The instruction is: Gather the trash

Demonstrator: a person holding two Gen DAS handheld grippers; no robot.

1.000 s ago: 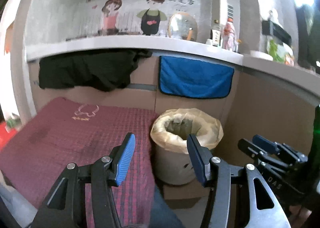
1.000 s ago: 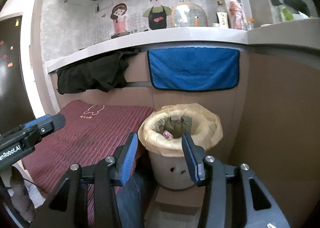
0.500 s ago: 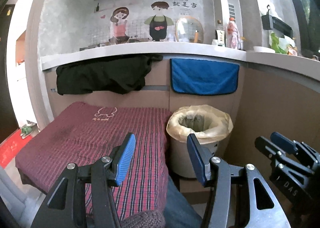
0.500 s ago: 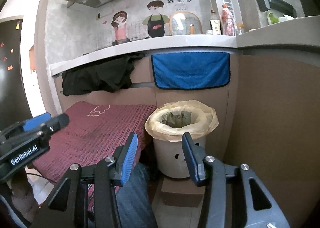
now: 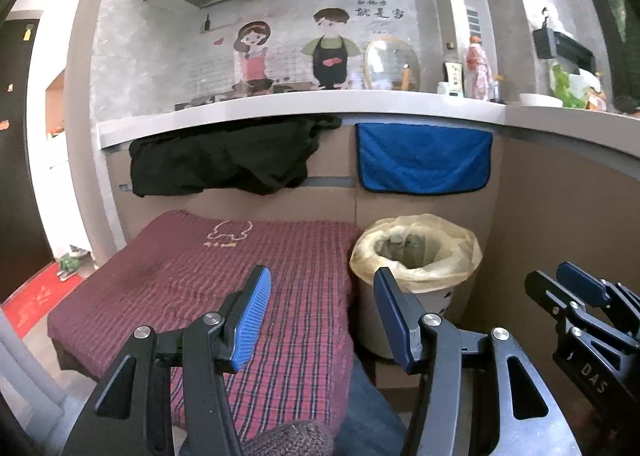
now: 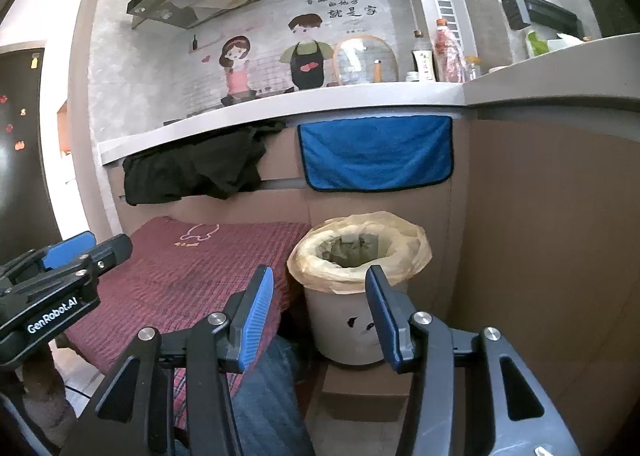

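A grey trash bin [image 5: 400, 320] [image 6: 344, 320] lined with a yellowish bag [image 5: 416, 252] [image 6: 360, 252] stands on a cardboard box against the counter front, with dark scraps inside. My left gripper [image 5: 322, 312] is open and holds nothing; it hovers short of the bin, over the red plaid cloth [image 5: 208, 280]. My right gripper [image 6: 320, 312] is open too, with nothing between its blue pads, and stands in front of the bin. Each gripper shows at the edge of the other's view: the right one [image 5: 568, 288] and the left one [image 6: 92, 246].
The red plaid cloth [image 6: 192, 264] covers a low surface left of the bin. A black garment [image 5: 224, 160] and a blue towel [image 5: 424, 160] hang from the counter edge [image 5: 304, 104]. Bottles and a round mirror stand on the counter. A person's jeans-clad leg [image 6: 264, 396] lies below the grippers.
Both views have pulled back from the bin: it looks smaller and farther, and more of the plaid cloth and the hood above shows. Both grippers have stayed open.
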